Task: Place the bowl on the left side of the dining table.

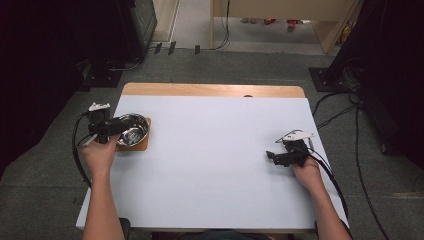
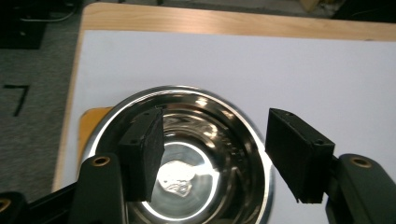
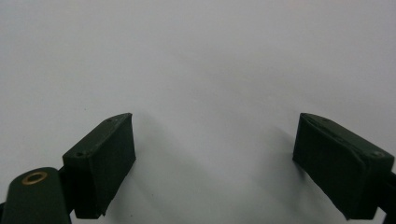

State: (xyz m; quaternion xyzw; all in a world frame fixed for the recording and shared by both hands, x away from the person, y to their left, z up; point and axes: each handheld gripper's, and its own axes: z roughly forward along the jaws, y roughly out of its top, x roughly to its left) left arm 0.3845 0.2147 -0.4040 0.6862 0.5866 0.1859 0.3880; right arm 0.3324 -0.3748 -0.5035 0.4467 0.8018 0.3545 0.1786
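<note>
A shiny steel bowl (image 1: 135, 131) sits on an orange mat (image 1: 143, 146) at the left of the white table sheet (image 1: 215, 170). My left gripper (image 1: 119, 126) hovers over the bowl's near-left side and is open. In the left gripper view the bowl (image 2: 196, 140) lies below the left gripper (image 2: 215, 121): one pad is over the inside, the other beyond the right rim, and neither touches it. The orange mat (image 2: 88, 126) peeks out at the left. My right gripper (image 1: 273, 157) rests low at the right of the sheet, open, with bare white surface between the jaws of the right gripper (image 3: 215, 140).
The wooden table edge (image 1: 210, 90) shows behind the sheet. Dark equipment (image 1: 55, 55) stands on the floor to the left, and cables (image 1: 360, 150) trail to the right.
</note>
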